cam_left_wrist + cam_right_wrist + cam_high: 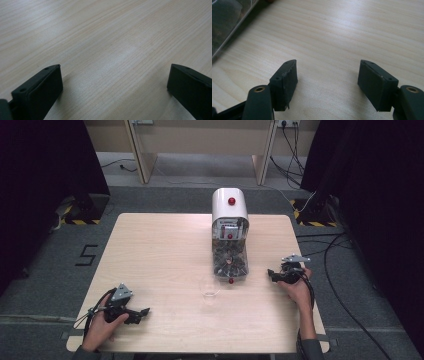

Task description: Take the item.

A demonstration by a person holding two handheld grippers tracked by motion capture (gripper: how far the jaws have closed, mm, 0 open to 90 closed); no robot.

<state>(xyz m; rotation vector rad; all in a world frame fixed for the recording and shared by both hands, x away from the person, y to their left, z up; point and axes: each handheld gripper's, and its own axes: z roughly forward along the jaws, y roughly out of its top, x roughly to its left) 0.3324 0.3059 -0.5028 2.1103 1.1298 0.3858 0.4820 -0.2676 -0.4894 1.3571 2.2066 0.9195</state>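
Note:
A white dispenser (229,206) with a red knob stands at the table's back middle. Its clear lower part (230,257) holds dark pieces, and a corner of it (227,22) appears at the top left of the right gripper view. A small clear cup (210,290) sits on the table just in front of it. My left gripper (142,313) rests near the front left edge, its jaws open and pointing right over bare wood (113,77). My right gripper (272,274) lies right of the dispenser and points left at it, open with nothing between its jaws (328,75).
The light wooden table (160,255) has bare surface across its left half and front. Cables (340,270) run over the grey floor to the right. Dark curtains hang on both sides, and wooden furniture legs (140,155) stand beyond the table.

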